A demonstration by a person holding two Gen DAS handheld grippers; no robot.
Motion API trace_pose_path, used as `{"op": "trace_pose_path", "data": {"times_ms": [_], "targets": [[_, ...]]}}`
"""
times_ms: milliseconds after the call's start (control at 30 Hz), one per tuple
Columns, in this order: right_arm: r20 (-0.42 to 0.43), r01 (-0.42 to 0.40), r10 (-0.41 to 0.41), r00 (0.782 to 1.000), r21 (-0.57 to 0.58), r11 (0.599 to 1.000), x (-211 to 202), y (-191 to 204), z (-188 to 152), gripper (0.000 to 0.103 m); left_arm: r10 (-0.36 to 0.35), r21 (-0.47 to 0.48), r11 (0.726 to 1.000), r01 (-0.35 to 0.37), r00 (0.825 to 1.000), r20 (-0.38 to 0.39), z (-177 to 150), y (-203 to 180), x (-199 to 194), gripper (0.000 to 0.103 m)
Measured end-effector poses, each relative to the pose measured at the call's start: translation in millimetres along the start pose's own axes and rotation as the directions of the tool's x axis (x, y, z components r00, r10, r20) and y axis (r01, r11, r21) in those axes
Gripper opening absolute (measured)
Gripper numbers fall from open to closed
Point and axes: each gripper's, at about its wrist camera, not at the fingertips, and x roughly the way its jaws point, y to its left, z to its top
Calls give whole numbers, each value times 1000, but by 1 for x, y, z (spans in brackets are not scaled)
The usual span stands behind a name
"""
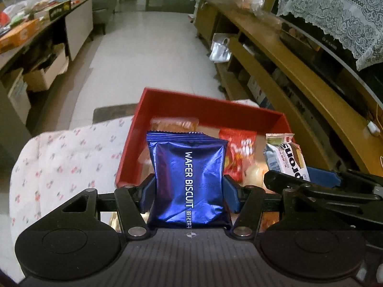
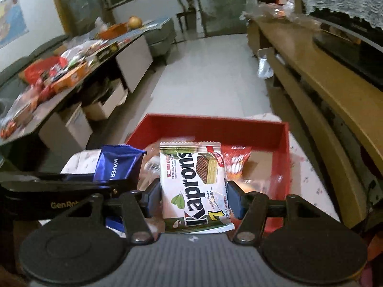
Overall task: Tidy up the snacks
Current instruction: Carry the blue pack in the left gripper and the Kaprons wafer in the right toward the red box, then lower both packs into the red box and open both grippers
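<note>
Left wrist view: your left tongs (image 1: 189, 192) sit at the bottom centre of the frame, clenched on a blue foil packet (image 1: 188, 179) printed "WAFER BISCUIT". The blue pads (image 1: 231, 195) press its two sides and the packet stands upright between them. Just behind it, in the middle of the frame, lies a red tray (image 1: 208, 105) on a floral cloth (image 1: 67, 153) that spreads to the lower left. Inside the tray you can see an orange packet (image 1: 174, 123) against the far wall and a red packet (image 1: 237, 153) to the right of the blue one. At the right edge your right tongs (image 1: 299, 179) reach in, carrying a white wafer packet (image 1: 286, 159). A cluttered surface (image 1: 31, 31) runs along the upper left, and a wooden shelf unit (image 1: 287, 55) along the right.

Right wrist view: your right tongs (image 2: 194, 199) hold the bottom centre, gripping the white wafer packet (image 2: 194, 186) marked "Kaprons", upright, pads on both sides. The red tray (image 2: 215, 125) lies directly behind and below it, with the red packet (image 2: 235, 161) showing to the right of the held one. At the left of the frame your left tongs (image 2: 115, 184) appear with the blue foil packet (image 2: 117, 165), just beside the tray's left wall. The floral cloth (image 2: 308, 174) shows at the right of the tray, and the cluttered surface (image 2: 71, 71) fills the upper left.
</note>
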Motion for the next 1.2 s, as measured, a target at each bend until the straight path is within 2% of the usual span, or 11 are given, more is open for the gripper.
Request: {"op": "trace_pose_path", "data": {"times_ms": [300,700,1000,1200], "targets": [[3,20,-21,1000,41,999,34,-18,20,79,40,19,999,-41,999,10,22,-5,30,65],[-38,57,-55,998,43,997,71,-30,21,79,78,31,997,-77,997,-28,24,-5,62,64],[-59,76,-74,996,34,997,81,-31,16,79,95,41,995,-93,994,-51,19,-5,68,65],[-49,78,-76,996,32,996,78,-30,18,79,102,42,994,-101,994,-44,21,-4,66,69]]}}
